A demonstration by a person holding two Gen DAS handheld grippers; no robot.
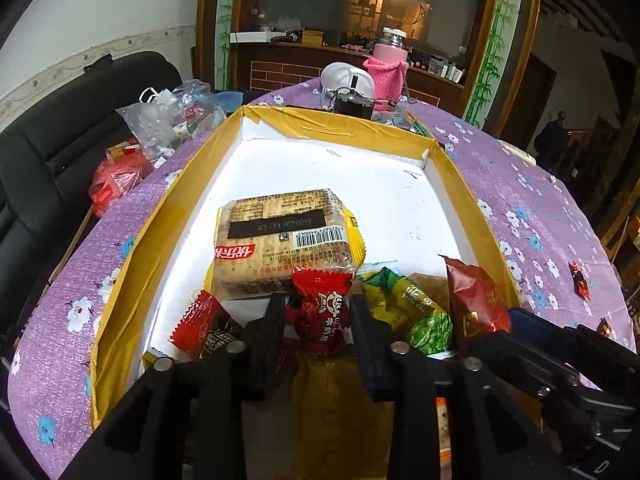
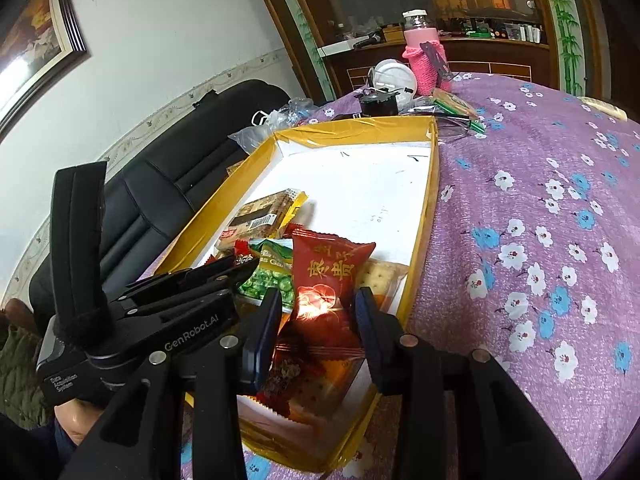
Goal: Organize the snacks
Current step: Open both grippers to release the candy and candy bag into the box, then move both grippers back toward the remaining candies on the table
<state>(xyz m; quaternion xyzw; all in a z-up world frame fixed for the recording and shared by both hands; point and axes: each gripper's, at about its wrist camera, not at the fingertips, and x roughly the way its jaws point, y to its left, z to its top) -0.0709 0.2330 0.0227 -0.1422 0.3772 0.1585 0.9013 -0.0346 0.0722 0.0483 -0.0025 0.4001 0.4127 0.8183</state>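
1. Candy (image 1: 320, 312), red-wrapped, sits between my left gripper's (image 1: 318, 320) parted jaws; whether the pads touch it I cannot tell.
2. My right gripper (image 2: 318, 320) grips a dark red snack pouch (image 2: 326, 280) over the pile.
3. Both hang low inside the yellow-rimmed tray (image 1: 160, 216); the candy could snag on a pad and drag out.
4. Beyond, the cracker pack (image 1: 280, 236) lies flat.

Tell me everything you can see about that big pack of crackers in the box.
The cracker pack is a clear wrapper with yellow crimped ends, showing stacked pale, speckled crackers. It lies flat, back side up, with a dark strip, a barcode, small print and a red logo. It rests on the white floor of the yellow-rimmed box, near its left wall. A red candy overlaps its near edge.
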